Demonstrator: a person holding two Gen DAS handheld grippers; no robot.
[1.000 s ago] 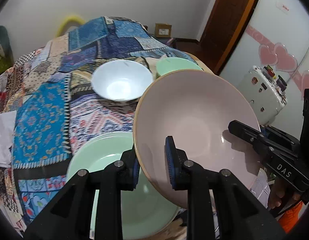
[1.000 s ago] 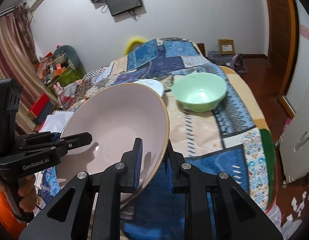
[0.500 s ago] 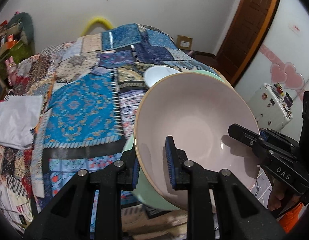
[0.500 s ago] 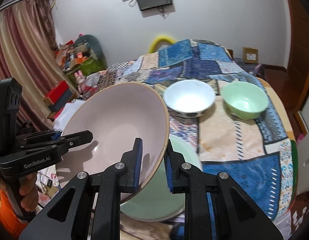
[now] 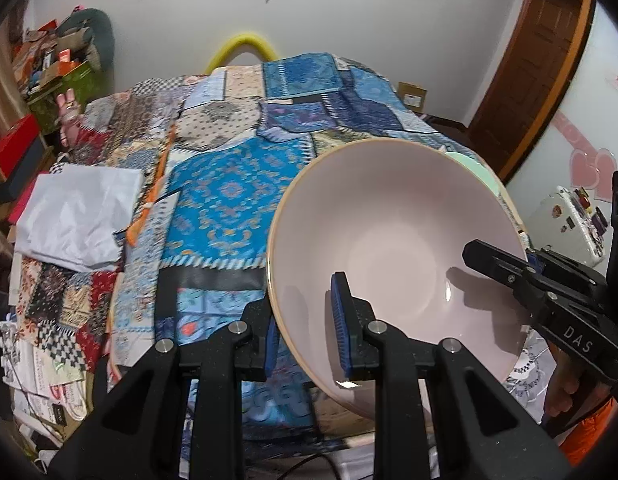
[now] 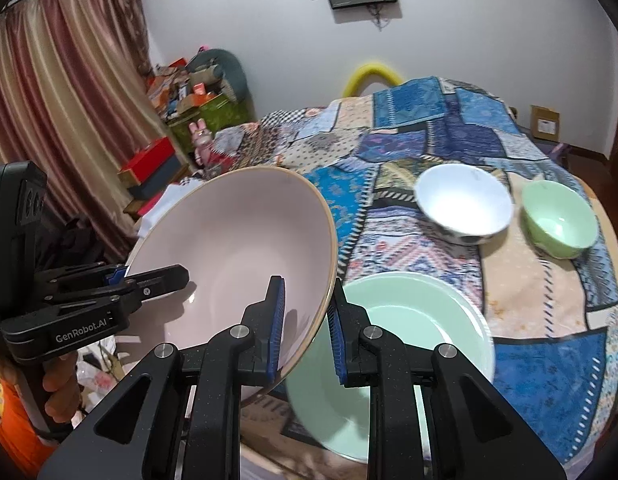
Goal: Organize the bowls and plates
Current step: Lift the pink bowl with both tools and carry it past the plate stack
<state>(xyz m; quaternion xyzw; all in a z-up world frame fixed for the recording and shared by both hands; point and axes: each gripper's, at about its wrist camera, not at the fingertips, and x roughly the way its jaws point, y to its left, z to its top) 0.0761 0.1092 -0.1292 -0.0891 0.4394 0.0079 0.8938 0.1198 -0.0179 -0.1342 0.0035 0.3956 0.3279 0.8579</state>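
A large pink plate [image 5: 393,256] with a tan rim is held in the air between both grippers, tilted. My left gripper [image 5: 305,332] is shut on its near rim in the left wrist view. My right gripper [image 6: 307,330] is shut on the opposite rim of the pink plate [image 6: 233,248]. The right gripper also shows in the left wrist view [image 5: 509,270], and the left gripper in the right wrist view [image 6: 149,280]. A light green plate [image 6: 393,340] lies on the patchwork cloth below. A white bowl [image 6: 463,202] and a green bowl [image 6: 561,226] stand farther back.
The patchwork cloth [image 5: 237,200] covers the table. A folded white cloth [image 5: 77,216] and an orange stick [image 5: 149,204] lie on its left side. Boxes and clutter [image 6: 189,92] stand by the curtain. A wooden door [image 5: 537,76] is at the right.
Both grippers have swung left with the pink plate. The left wrist view now shows the table's left side, and the white and green bowls have slid right in the right wrist view.
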